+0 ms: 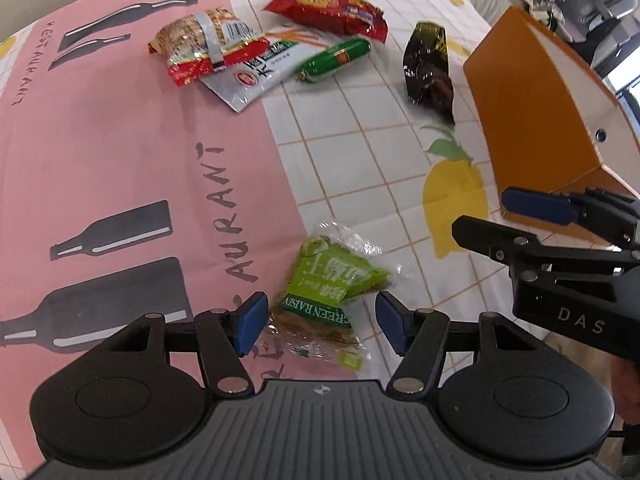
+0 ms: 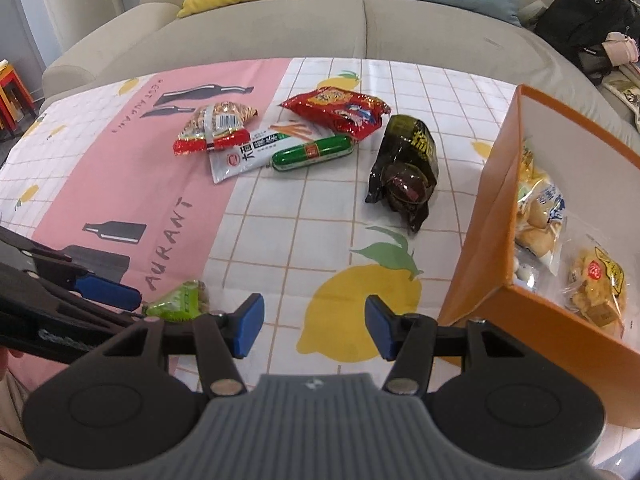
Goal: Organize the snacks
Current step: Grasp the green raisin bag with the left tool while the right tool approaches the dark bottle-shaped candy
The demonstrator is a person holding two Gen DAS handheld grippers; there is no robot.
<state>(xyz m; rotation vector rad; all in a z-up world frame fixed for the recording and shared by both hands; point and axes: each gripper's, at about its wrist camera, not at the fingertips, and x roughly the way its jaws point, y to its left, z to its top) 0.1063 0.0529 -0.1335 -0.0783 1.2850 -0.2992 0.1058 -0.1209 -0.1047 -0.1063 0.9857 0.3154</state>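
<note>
A green raisin packet [image 1: 328,292] lies on the tablecloth at the border of its pink and white parts. My left gripper [image 1: 322,322] hangs low over it, open, blue pads on either side of the packet and clear of it. To its right my right gripper [image 2: 316,326] is open over a printed lemon, with nothing between the pads; it also shows in the left wrist view [image 1: 492,218]. The orange box [image 2: 488,220] stands to the right with several snack packets inside. The raisin packet [image 2: 176,300] appears beside the left gripper's pad [image 2: 108,292].
Farther back lie a peanut packet [image 2: 216,124], a white stick-snack packet [image 2: 248,152], a green sausage [image 2: 312,152], a red packet [image 2: 340,110] and a dark packet [image 2: 408,164]. A grey sofa [image 2: 360,28] with cushions stands behind the table.
</note>
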